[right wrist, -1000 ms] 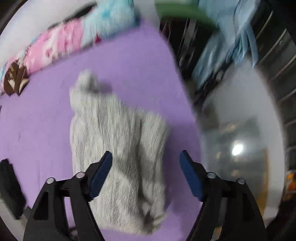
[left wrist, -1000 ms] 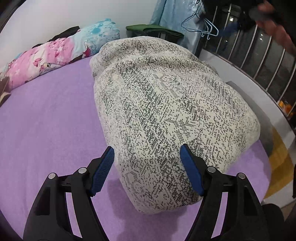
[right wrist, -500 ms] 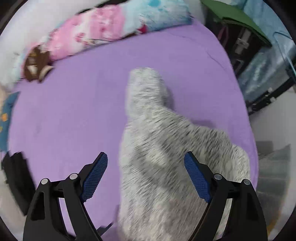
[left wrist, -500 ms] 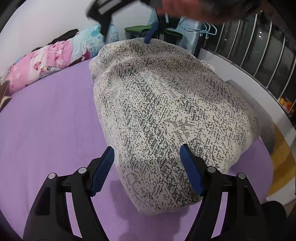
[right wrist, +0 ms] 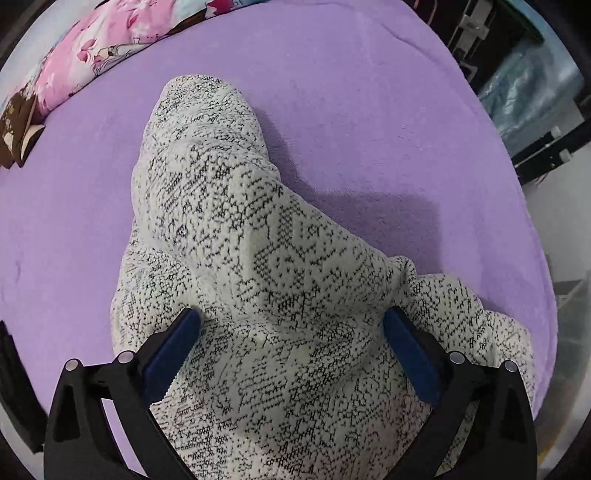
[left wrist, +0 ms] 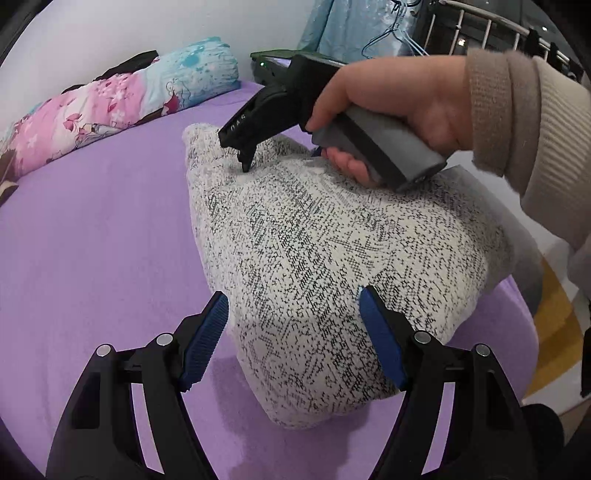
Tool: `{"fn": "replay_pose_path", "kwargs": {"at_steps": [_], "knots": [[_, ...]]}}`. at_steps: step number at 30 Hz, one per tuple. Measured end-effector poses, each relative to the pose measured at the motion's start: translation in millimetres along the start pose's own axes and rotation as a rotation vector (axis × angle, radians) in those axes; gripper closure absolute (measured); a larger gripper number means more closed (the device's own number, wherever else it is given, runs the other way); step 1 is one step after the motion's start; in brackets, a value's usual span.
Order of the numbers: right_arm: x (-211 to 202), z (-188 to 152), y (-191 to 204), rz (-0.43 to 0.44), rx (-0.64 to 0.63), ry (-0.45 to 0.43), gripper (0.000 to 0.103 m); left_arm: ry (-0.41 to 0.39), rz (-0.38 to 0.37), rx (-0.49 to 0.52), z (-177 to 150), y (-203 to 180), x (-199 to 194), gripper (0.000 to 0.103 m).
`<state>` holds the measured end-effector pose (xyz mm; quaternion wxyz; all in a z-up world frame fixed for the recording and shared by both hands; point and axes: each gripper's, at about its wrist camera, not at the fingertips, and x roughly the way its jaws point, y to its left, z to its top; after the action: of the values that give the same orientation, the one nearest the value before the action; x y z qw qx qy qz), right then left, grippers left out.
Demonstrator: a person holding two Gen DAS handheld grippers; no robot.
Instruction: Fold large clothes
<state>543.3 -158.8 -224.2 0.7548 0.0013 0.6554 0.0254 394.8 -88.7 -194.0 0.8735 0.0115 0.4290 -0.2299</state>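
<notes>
A cream knit garment with black speckles [left wrist: 332, 258] lies folded in a thick bundle on the purple bed cover [left wrist: 92, 240]. My left gripper [left wrist: 295, 336] is open, its blue pads either side of the garment's near end, just above it. My right gripper [right wrist: 291, 339] is open and pressed down onto the garment [right wrist: 258, 240], pads straddling a raised fold. In the left wrist view, the right gripper's black body [left wrist: 280, 107] is held by a hand over the garment's far end.
A rolled pink and blue floral quilt [left wrist: 110, 107] lies along the far edge by the white wall. Light blue hanging clothes [left wrist: 351, 29] and a metal railing [left wrist: 498, 26] stand at the back right. The bed edge and a yellow floor mat [left wrist: 554, 332] are at the right.
The right gripper has come down from above the bed onto the garment's far end. The left gripper has stayed open at the near end.
</notes>
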Motion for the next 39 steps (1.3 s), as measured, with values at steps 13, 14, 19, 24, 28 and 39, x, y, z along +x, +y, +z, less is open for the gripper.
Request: {"fn": "replay_pose_path", "kwargs": {"at_steps": [13,14,19,24,28,39], "knots": [[-104.6,-84.3,-11.4,0.178,-0.061,-0.09,0.006,0.069,-0.216,-0.22,16.0,77.2,-13.4,0.018],[-114.3,-91.0,-11.9,0.183,-0.069,-0.091,0.006,0.06,-0.222,-0.234,17.8,83.9,-18.3,0.017],[-144.3,-120.2,-19.2,0.157,-0.094,-0.092,0.006,0.064,-0.261,-0.272,15.7,102.0,-28.7,0.013],[-148.2,-132.5,-47.5,0.168,-0.071,-0.094,0.006,0.132,-0.373,-0.357,3.1,129.3,-9.8,0.011],[-135.5,-146.1,-87.7,0.314,0.017,-0.076,0.006,0.196,-0.518,-0.464,-9.5,148.7,20.4,0.011],[-80.9,-160.8,-159.7,0.582,0.111,-0.049,0.006,0.256,-0.753,-0.67,-15.4,163.5,99.8,0.011]]}}
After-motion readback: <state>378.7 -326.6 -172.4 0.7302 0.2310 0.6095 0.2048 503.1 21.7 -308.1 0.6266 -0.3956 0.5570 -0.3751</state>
